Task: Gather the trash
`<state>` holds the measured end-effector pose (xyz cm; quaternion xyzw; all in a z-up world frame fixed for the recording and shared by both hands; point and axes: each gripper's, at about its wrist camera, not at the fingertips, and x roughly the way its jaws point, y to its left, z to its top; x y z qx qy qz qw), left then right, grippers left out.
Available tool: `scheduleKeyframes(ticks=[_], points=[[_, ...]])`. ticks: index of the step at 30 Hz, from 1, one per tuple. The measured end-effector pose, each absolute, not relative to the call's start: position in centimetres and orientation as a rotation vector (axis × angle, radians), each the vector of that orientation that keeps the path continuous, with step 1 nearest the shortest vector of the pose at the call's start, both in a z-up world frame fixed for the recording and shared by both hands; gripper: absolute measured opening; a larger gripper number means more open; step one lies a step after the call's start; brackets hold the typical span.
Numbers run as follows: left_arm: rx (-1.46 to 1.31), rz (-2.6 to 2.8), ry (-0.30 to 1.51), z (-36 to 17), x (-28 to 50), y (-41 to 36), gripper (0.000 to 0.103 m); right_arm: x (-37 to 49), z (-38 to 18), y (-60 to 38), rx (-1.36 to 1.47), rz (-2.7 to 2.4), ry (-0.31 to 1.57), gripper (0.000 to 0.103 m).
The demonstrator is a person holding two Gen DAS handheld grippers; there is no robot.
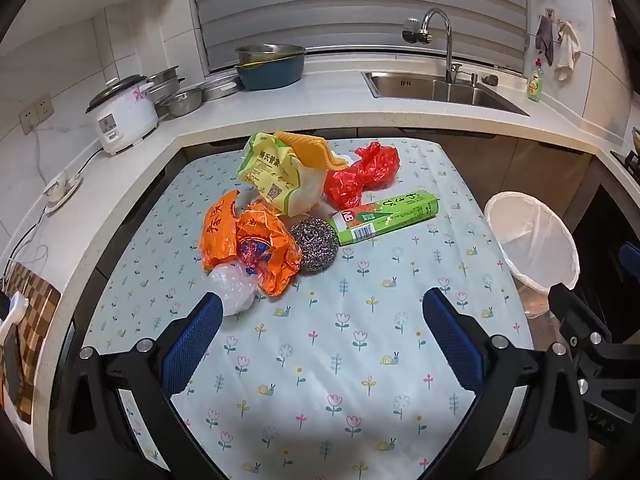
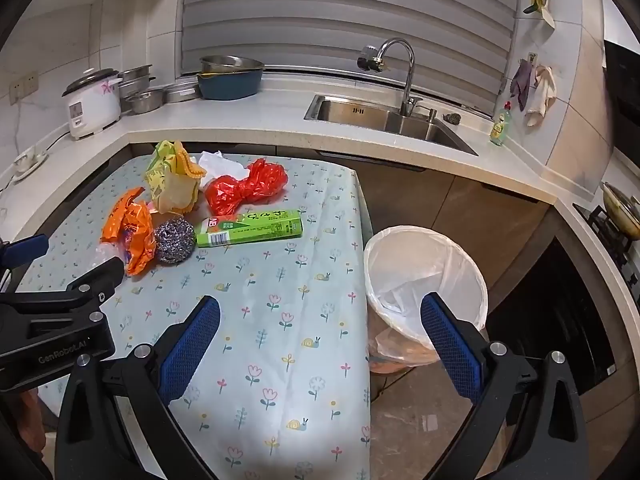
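Green box (image 1: 383,216) lengthwise across table (image 1: 320,360)

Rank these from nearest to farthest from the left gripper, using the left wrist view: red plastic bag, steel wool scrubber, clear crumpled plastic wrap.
1. Clear crumpled plastic wrap, beside the left gripper's left finger.
2. Steel wool scrubber, mid-table.
3. Red plastic bag, far side of the table.

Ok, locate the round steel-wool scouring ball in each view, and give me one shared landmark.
Left wrist: round steel-wool scouring ball, centre of picture, right of the crumpled orange plastic bag.
Right wrist: left of centre.
Shared landmark: long green cardboard box touching its right side.
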<state>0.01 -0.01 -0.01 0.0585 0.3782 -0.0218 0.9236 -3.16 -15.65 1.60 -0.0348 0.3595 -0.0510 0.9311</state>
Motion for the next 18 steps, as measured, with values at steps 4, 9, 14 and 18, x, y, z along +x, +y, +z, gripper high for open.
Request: scheduleKeyframes(ticks=[4,9,14,18], points=[[0.122,-0.045,0.765,-0.03,-0.08,-0.05,0.095,-3.16,1.59,-15.54,-0.065,-0.102,0.735,0.096],[0.116,-0.045,0.767,0.37,0.05,-0.18,0.095,-2.48,2.02,-16.37,-0.067,-0.103,0.738,0.096],[0.111,-0.047,0.768,0.36,0.12,-0.25,0.096,-2.57,1.70,-16.22,-0.066,-0.110,0.736,0.096],[0.113,-0.050,0.770,0.12,0.44,-0.45,0.096,-2.50,1.34,-16.47,-0.059,-0.110,0.739,0.096]])
